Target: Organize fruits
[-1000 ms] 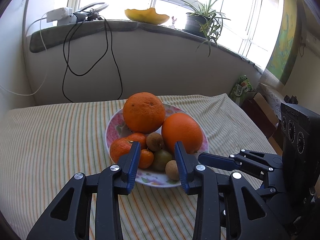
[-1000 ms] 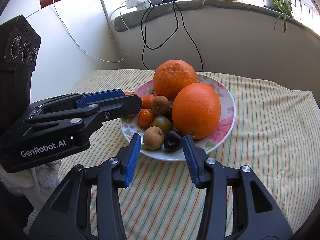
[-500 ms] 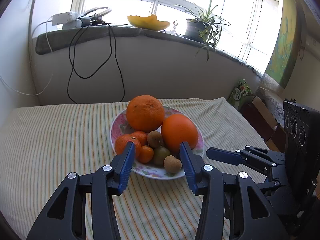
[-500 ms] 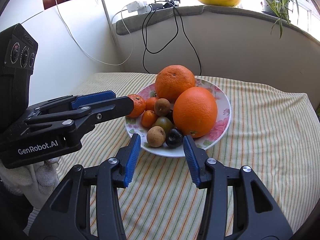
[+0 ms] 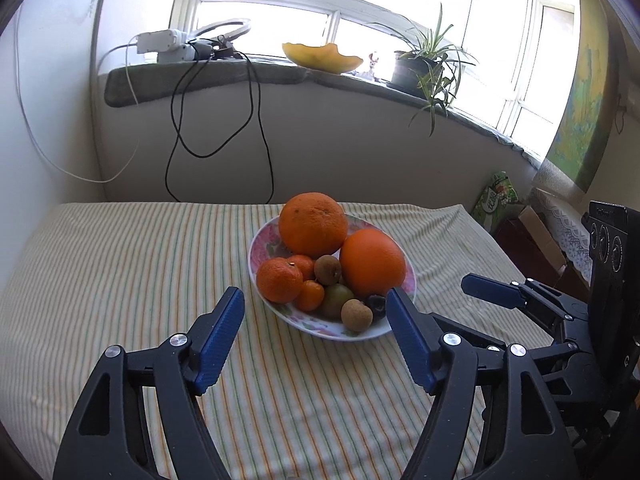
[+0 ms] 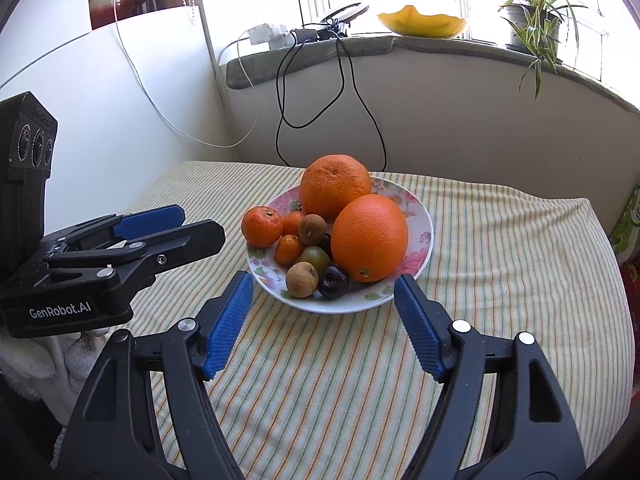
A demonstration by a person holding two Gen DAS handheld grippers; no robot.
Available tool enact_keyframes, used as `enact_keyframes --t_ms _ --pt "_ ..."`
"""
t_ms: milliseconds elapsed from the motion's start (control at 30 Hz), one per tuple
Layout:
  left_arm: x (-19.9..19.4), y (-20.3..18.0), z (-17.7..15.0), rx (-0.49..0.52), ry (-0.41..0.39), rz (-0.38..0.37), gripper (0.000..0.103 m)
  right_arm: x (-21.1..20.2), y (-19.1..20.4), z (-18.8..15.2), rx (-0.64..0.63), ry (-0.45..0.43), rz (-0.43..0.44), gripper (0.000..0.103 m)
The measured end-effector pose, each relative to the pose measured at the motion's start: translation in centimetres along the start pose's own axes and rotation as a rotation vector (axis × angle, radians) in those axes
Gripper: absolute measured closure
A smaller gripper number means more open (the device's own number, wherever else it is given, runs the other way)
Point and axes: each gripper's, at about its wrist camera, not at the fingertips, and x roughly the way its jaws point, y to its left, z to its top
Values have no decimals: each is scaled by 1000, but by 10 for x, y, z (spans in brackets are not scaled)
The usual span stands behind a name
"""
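Note:
A flowered plate (image 5: 262,242) (image 6: 420,210) stands on the striped tablecloth and holds two large oranges (image 5: 313,224) (image 6: 369,237), a tangerine (image 5: 279,280) (image 6: 262,221), smaller orange fruits, a kiwi (image 5: 327,269), a green fruit (image 5: 337,300), a brown longan (image 5: 356,314) (image 6: 302,279) and a dark plum (image 6: 334,281). My left gripper (image 5: 314,334) is open and empty, just short of the plate's near rim. My right gripper (image 6: 323,322) is open and empty, also before the plate. Each gripper shows in the other's view, the right one (image 5: 496,294) and the left one (image 6: 168,228).
The striped tablecloth (image 5: 120,264) covers the table up to a white wall. Black cables (image 5: 256,120) hang from a windowsill with a power strip (image 5: 160,42), a yellow bowl (image 5: 322,58) and a potted plant (image 5: 424,64). Boxes (image 5: 532,232) stand off the table's right edge.
Both grippers have pulled back from the plate and opened wider. The fruits have not moved.

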Motion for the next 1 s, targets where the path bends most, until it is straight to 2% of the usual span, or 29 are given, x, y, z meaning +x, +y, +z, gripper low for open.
enact_keyframes --t_ms 33,400,1000 --pt "-3 0 -1 3 -9 10 23 -1 0 0 2 -3 -6 22" --pt "-27 -7 -6 19 -49 89 21 -25 0 -1 -13 -53 -76 7" --pt "-38 -10 -12 18 -62 99 21 -42 -16 -6 64 -83 -122 4"
